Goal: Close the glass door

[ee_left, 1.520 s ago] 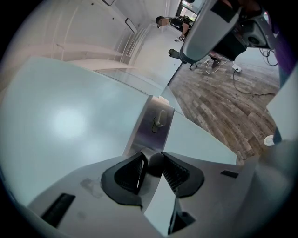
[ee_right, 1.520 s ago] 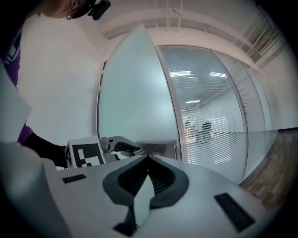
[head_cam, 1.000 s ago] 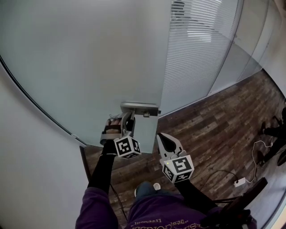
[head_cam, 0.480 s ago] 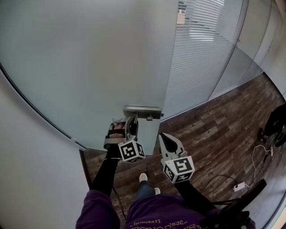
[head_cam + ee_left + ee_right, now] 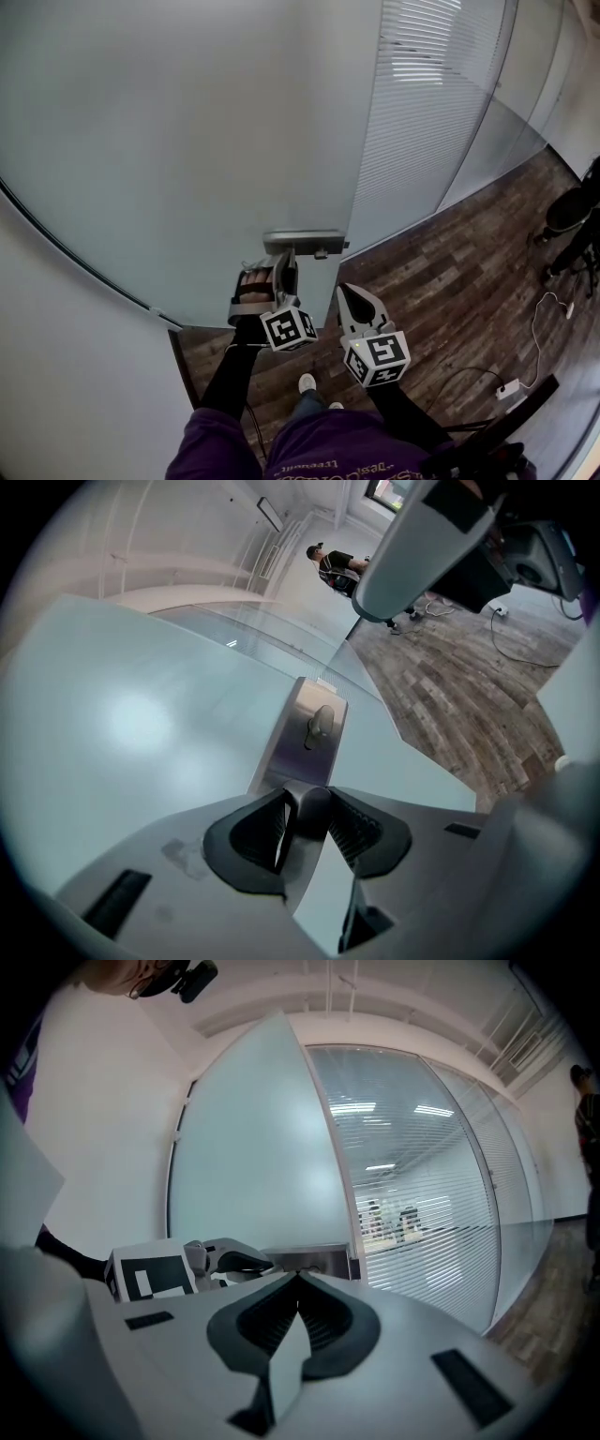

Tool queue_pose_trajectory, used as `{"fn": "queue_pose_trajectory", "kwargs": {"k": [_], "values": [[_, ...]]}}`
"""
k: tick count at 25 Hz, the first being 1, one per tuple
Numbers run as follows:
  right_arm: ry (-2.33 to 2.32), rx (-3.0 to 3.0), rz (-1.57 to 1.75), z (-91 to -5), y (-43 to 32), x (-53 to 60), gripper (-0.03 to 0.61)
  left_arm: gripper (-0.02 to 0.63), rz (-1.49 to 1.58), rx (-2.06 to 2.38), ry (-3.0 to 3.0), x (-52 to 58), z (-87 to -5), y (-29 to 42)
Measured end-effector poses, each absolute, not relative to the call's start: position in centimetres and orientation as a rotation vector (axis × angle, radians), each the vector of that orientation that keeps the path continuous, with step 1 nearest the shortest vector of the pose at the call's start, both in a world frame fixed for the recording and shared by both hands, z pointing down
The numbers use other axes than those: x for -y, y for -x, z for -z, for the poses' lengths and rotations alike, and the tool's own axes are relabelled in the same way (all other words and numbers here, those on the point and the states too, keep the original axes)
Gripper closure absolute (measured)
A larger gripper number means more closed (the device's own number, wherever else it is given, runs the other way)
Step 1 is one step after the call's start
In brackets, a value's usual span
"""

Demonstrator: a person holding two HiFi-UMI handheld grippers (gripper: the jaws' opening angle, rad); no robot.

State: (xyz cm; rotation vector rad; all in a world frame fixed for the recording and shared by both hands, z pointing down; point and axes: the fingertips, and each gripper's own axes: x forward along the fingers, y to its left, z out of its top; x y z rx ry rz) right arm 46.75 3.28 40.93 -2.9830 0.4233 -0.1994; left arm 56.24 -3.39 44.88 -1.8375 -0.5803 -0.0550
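Left hand-held gripper [image 5: 284, 265] grasps grey metal door handle [image 5: 314, 804]: swing frosted glass door [image 5: 187, 141] shut steadily. Right hand-held gripper [image 5: 348, 293] clenched, empty.

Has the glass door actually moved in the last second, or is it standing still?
Yes. The glass door, held by its handle in the left gripper, has swung rightward: its edge now covers more of the fixed slatted partition.

The left claw [image 5: 284, 262] and right claw [image 5: 352, 298] are pale grey shells with dark ribbed pads [image 5: 354, 829], each carrying a white cube [image 5: 289, 329] with black square markers. The person wears black sleeves [image 5: 230, 375] and a purple top [image 5: 319, 452] with pale lettering.
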Motion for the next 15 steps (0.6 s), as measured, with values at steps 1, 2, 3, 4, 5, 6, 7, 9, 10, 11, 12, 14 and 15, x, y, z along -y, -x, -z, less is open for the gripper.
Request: {"fn": "queue_pose_trajectory", "kwargs": {"k": [1,2,3,4,5,6,7,9,10,11,12,14,15], "values": [[2.982,-0.412,0.200,-41.1,-47.1,-3.3,0.581,0.488,0.054,0.573,1.839,3.4,-45.0,-56.6],[2.981,-0.401,0.201,-41.5,-47.4,-3.4,0.581,0.488,0.058,0.568,1.842,3.3,-45.3,-56.9],[2.980,-0.392,0.201,-41.8,-47.6,-3.4,0.581,0.488,0.064,0.565,1.846,3.2,-45.6,-57.0],[2.978,-0.385,0.200,-42.1,-47.8,-3.5,0.581,0.488,0.068,0.562,1.848,3.2,-45.9,-57.1],[2.978,-0.378,0.199,-42.3,-47.9,-3.5,0.581,0.488,0.070,0.557,1.850,3.1,-46.0,-57.3],[2.980,-0.372,0.198,-42.4,-48.2,-3.4,0.581,0.488,0.070,0.553,1.851,3.1,-46.1,-57.6],[2.982,-0.366,0.196,-42.4,-48.5,-3.4,0.581,0.488,0.073,0.547,1.852,3.1,-46.1,-57.9],[2.986,-0.355,0.193,-42.6,-49.1,-3.5,0.581,0.488,0.083,0.536,1.857,3.0,-46.2,-58.5],[2.988,-0.349,0.190,-42.8,-49.2,-3.5,0.581,0.488,0.088,0.529,1.860,3.0,-46.3,-58.6],[2.991,-0.344,0.188,-43.0,-49.3,-3.5,0.581,0.488,0.091,0.523,1.863,3.1,-46.5,-58.7],[2.992,-0.339,0.185,-43.1,-49.4,-3.5,0.581,0.488,0.093,0.517,1.864,3.1,-46.6,-58.7],[2.995,-0.330,0.175,-43.2,-49.6,-3.5,0.581,0.488,0.090,0.503,1.865,3.2,-46.6,-58.8],[2.996,-0.325,0.167,-43.2,-49.7,-3.5,0.581,0.488,0.087,0.494,1.865,3.2,-46.6,-59.0]]}}
